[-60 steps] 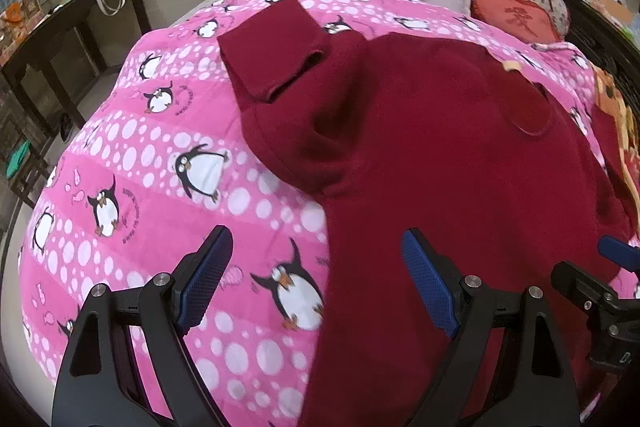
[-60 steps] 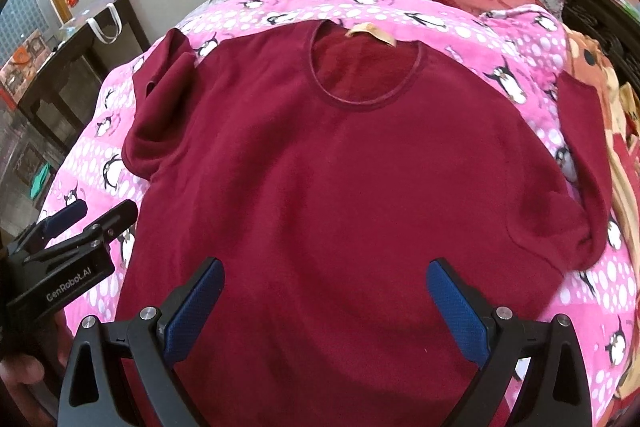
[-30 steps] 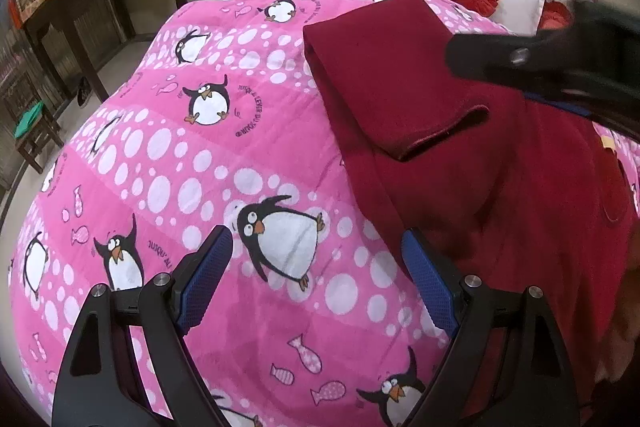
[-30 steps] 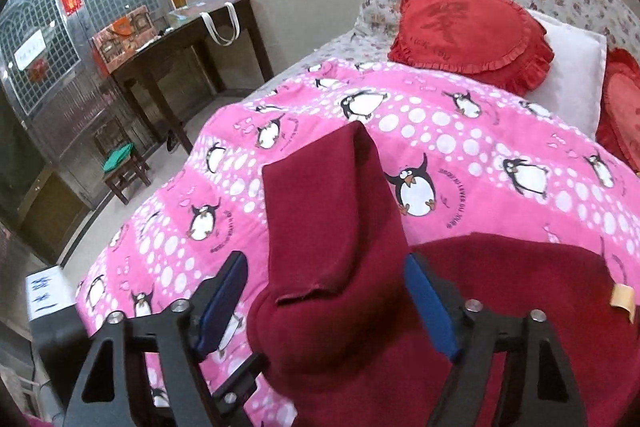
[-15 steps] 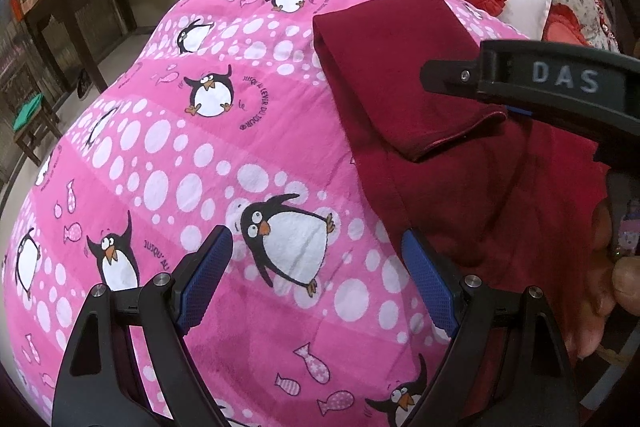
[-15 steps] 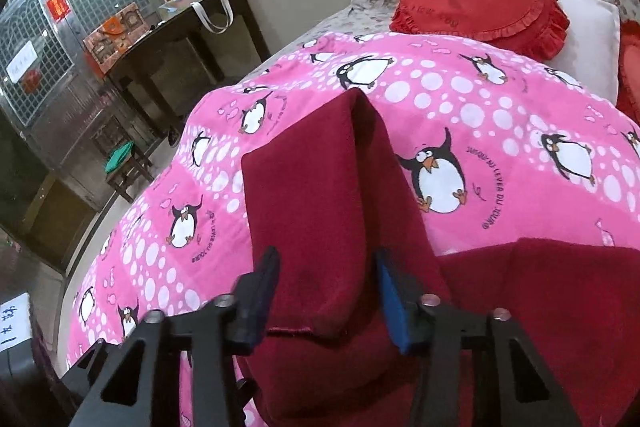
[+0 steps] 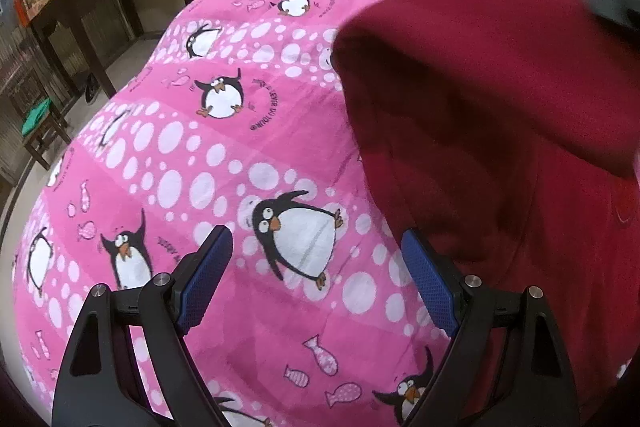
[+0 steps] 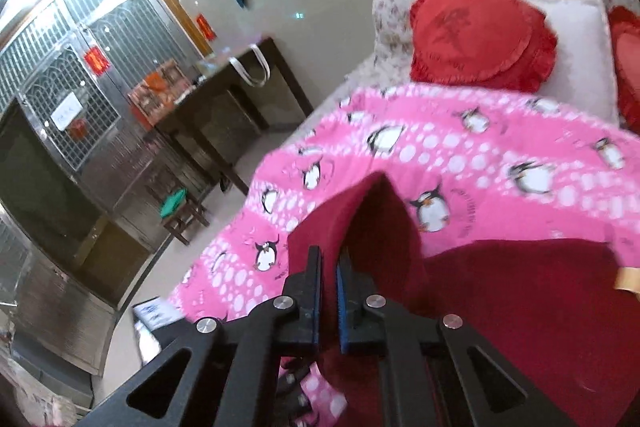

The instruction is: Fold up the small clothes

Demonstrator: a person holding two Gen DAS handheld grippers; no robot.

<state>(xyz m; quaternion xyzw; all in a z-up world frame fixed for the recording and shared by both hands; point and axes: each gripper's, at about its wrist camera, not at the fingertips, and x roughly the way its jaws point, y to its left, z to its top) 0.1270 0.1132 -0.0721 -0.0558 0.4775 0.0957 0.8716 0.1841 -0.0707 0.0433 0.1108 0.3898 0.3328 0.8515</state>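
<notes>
Sleeve [image 8: 372,223] newly pinched, lifted, peaked

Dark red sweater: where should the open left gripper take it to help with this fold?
Judging by pose, the sweater's near side edge by the left gripper's inner finger. It lies flat on the pink blanket, so come in from the blanket side. The right gripper holds the sleeve.
</notes>
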